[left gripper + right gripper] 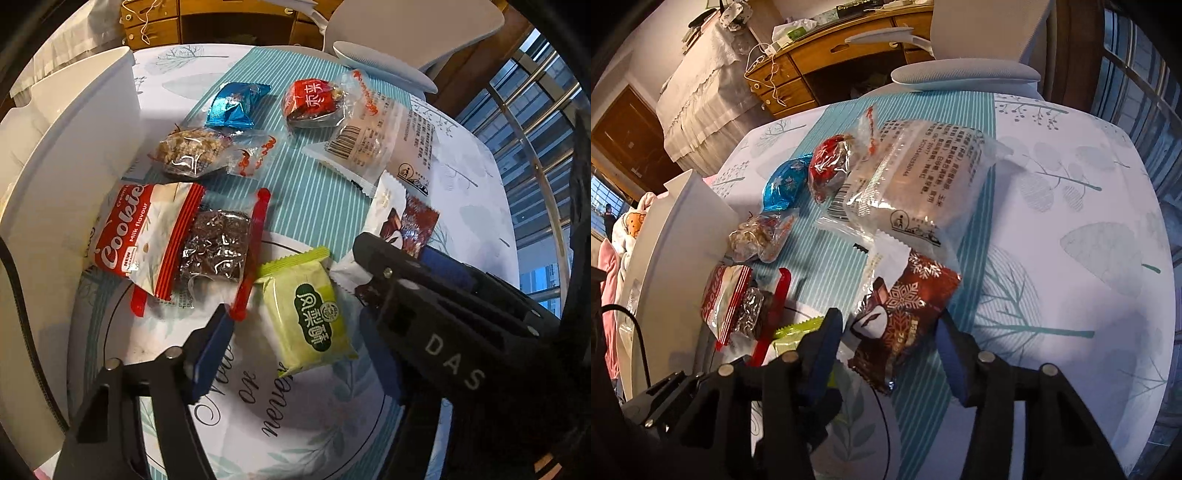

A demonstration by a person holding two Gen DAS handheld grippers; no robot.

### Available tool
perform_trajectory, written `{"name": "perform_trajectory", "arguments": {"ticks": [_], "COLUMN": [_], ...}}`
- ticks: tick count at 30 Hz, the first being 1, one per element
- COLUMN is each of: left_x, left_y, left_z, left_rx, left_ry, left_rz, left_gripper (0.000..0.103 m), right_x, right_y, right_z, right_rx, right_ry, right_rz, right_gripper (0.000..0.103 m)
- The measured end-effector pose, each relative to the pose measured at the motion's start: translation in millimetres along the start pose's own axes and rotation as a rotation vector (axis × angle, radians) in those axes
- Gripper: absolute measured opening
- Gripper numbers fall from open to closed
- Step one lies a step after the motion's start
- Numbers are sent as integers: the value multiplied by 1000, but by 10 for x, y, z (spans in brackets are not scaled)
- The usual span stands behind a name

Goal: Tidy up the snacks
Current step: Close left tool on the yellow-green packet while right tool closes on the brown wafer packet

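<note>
- The left gripper (295, 363) hangs over the table with its jaws spread wide; nothing is clamped between them.
- A green packet (308, 314) lies flat in the gap between the left jaws, its far end reaching past the fingertips. Whether either blue pad (212, 350) touches it cannot be told.
- Just beyond the left-hand fingertip of that gripper sits a dark foil snack (218, 247) inside a clear wrapper with a red strip, and beside it a red cookies packet (129, 229).
- Further ahead of the left jaws lie a nutty clear-wrapped snack (190, 151), a blue foil packet (234, 107), a red round snack (314, 103) and a large clear wrapped cake (376, 136).
- To the left of these jaws stands a white bin (74, 158), its wall near the cookies packet.
- The right gripper (886, 343) also has its jaws wide apart, holding nothing firmly.
- A brown snowflake packet (905, 317) lies between the right jaws, its near end down in the gap. Its right edge comes close to the right-hand finger (951, 354); contact is unclear.
- In the left wrist view, the right gripper reaches in from the right, its tips over this brown packet.
- All snacks rest on a tablecloth (1071, 221) with a teal striped runner.
</note>
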State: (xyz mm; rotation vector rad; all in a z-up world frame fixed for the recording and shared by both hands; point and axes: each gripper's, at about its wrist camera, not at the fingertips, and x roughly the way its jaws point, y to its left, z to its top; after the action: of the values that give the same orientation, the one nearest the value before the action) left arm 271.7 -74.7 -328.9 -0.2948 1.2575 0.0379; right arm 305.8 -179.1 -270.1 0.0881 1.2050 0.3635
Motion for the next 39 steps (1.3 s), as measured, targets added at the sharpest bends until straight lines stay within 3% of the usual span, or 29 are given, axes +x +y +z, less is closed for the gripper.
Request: {"name": "perform_trajectory", "arguments": {"ticks": [4, 8, 26, 39], "left_x": [30, 25, -108, -850], "left_y": [-8, 16, 99, 132], "left_z": [4, -1, -106, -168], "left_rx": [-4, -7, -3, 25], "left_ry": [5, 4, 24, -51], "left_rz": [0, -18, -43, -111], "left_gripper": [55, 37, 34, 34], "right_x": [-7, -8, -253, -813], "right_y": [-27, -33, -119, -92], "right_z": [-7, -10, -116, -312], "right_rx": [-3, 2, 24, 95], "right_ry": [-4, 0, -29, -85], "right_rz": [8, 12, -21, -21], "right_gripper": [39, 36, 33, 33]}}
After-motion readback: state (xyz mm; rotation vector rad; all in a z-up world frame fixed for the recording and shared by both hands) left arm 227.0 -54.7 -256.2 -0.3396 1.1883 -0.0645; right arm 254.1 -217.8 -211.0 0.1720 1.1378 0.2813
